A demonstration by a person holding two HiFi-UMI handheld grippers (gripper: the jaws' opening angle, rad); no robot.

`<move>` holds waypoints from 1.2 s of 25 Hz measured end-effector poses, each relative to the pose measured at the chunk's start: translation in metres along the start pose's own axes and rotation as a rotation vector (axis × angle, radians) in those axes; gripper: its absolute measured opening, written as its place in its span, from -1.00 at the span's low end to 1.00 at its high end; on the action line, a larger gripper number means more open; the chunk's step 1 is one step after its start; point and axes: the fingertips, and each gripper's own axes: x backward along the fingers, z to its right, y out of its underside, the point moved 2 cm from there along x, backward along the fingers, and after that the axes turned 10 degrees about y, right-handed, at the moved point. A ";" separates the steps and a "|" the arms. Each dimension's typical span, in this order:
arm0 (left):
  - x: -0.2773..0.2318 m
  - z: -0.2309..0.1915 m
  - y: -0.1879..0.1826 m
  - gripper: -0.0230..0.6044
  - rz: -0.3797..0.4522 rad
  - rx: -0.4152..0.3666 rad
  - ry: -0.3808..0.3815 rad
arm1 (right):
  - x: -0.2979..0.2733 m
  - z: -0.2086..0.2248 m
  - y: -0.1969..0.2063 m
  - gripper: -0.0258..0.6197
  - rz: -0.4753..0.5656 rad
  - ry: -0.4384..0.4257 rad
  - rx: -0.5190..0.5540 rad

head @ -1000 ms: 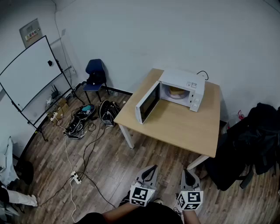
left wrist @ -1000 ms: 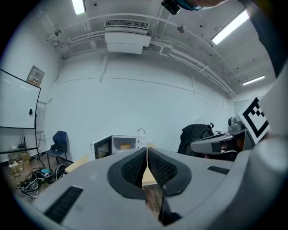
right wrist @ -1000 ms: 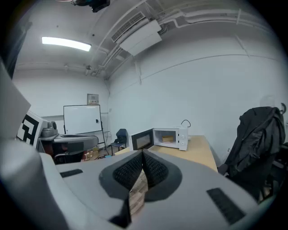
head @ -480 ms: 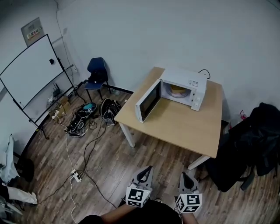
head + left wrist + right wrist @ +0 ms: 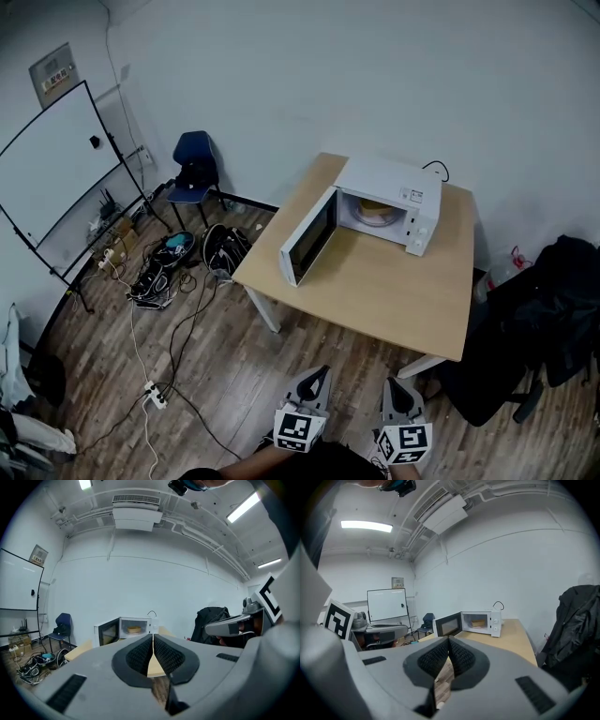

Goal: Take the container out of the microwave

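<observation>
Sitting inside boxy white microwave [image 5: 386,174], door open: round tan container [image 5: 376,211]; left tool [image 5: 322,373], right tool [image 5: 396,382] closed, empty.

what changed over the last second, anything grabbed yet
Nothing was taken hold of or let go. The left gripper and right gripper sank a little in the head view, and the whole view shifted, with the whiteboard drifting left. Unchanged: both grippers shut and empty, microwave door open, container inside.
</observation>
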 end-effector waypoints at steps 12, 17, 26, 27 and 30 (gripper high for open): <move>-0.103 -0.107 -0.036 -0.87 -0.008 0.053 0.107 | -0.131 0.007 -0.068 -0.74 -0.021 0.091 -0.011; -0.130 -0.149 -0.057 -0.87 0.010 0.067 0.152 | -0.181 0.005 -0.093 -0.74 -0.019 0.166 -0.008; -0.174 -0.203 -0.061 -0.87 0.029 0.081 0.271 | -0.240 -0.001 -0.100 -0.74 -0.036 0.264 -0.026; -0.178 -0.206 -0.062 -0.87 0.034 0.077 0.279 | -0.243 -0.001 -0.099 -0.74 -0.039 0.270 -0.030; -0.187 -0.209 -0.060 -0.87 0.036 0.073 0.293 | -0.250 -0.002 -0.096 -0.74 -0.050 0.279 -0.031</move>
